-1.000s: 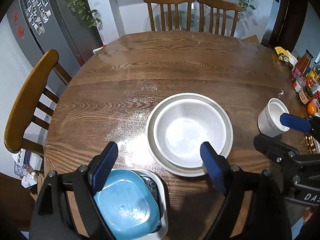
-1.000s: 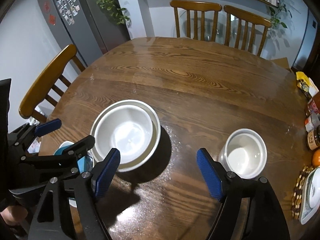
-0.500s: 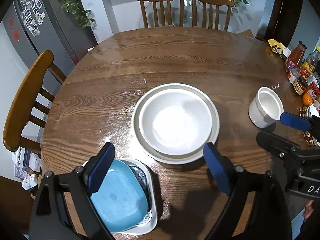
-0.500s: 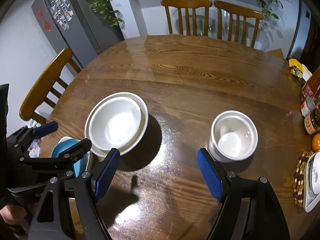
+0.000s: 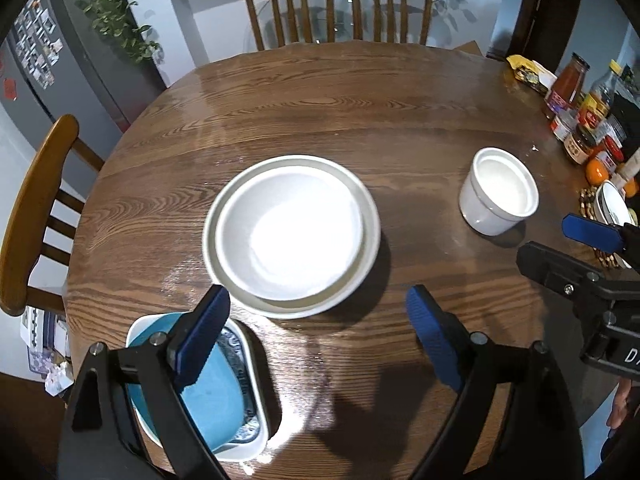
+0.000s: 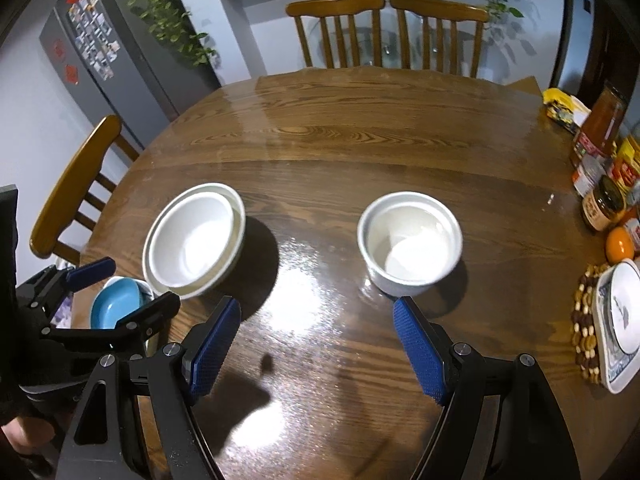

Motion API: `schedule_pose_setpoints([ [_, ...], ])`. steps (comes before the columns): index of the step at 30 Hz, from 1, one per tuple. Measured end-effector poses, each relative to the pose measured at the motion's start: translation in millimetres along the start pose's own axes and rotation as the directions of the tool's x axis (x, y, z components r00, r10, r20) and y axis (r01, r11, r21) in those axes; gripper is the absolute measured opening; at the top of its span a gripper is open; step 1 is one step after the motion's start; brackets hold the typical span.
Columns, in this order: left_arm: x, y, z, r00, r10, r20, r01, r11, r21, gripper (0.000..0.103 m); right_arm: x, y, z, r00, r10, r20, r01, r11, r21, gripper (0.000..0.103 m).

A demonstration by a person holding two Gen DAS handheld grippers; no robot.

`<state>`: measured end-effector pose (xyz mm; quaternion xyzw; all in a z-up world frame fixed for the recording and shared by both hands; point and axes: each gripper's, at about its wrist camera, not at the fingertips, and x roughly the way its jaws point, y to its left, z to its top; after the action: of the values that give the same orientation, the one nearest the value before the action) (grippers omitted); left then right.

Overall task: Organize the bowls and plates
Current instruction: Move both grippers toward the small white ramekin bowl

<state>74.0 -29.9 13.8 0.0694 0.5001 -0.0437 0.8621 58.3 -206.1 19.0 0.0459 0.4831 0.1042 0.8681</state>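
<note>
**Both grippers empty over the round table, dishes resting on the wood**

Left wrist view: left gripper point(image 5: 318, 326) held above the near edge of the wooden table point(image 5: 340, 120), blue pads spread wide, nothing between them. Wide white bowl point(image 5: 290, 236) nested in a white plate point(image 5: 370, 248), sitting just beyond the pads, near table centre. Under the left finger, at the table's near edge: blue dish point(image 5: 212, 404) inside a white rectangular dish point(image 5: 250, 364) with blue pattern. Tall white bowl point(image 5: 498, 196) stands apart to the right. Right gripper's blue pad enters from the right edge. Jars and bottles point(image 5: 580, 116) clustered at far right.

Right wrist view: right gripper point(image 6: 318, 346) pads well apart, holding nothing, over bare wood. Tall white bowl point(image 6: 410, 242) sits just beyond the right finger, upright, empty. Wide white bowl point(image 6: 196, 240) on its plate lies to the left; the blue dish point(image 6: 116, 304) is partly hidden behind the left gripper point(image 6: 120, 292). An orange point(image 6: 619, 244) and a patterned dish point(image 6: 618, 320) on a beaded mat sit at the right edge.
</note>
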Motion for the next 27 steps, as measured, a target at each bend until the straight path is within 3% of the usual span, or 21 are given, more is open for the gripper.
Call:
schedule_pose_setpoints([
  [17, 26.6, -56.2, 16.5, 0.997, -0.037, -0.064, 0.042, 0.996, 0.083, 0.090, -1.3, -69.2, -8.7, 0.996, -0.092, -0.013, 0.093, 0.988, 0.120, 0.080],
  [27, 37.3, -78.7, 44.8, 0.999, -0.020, -0.045, 0.025, 0.994, 0.109, 0.090, 8.1, -97.3, 2.1, 0.994, -0.111, -0.022, 0.113, 0.981, 0.159, 0.080],
])
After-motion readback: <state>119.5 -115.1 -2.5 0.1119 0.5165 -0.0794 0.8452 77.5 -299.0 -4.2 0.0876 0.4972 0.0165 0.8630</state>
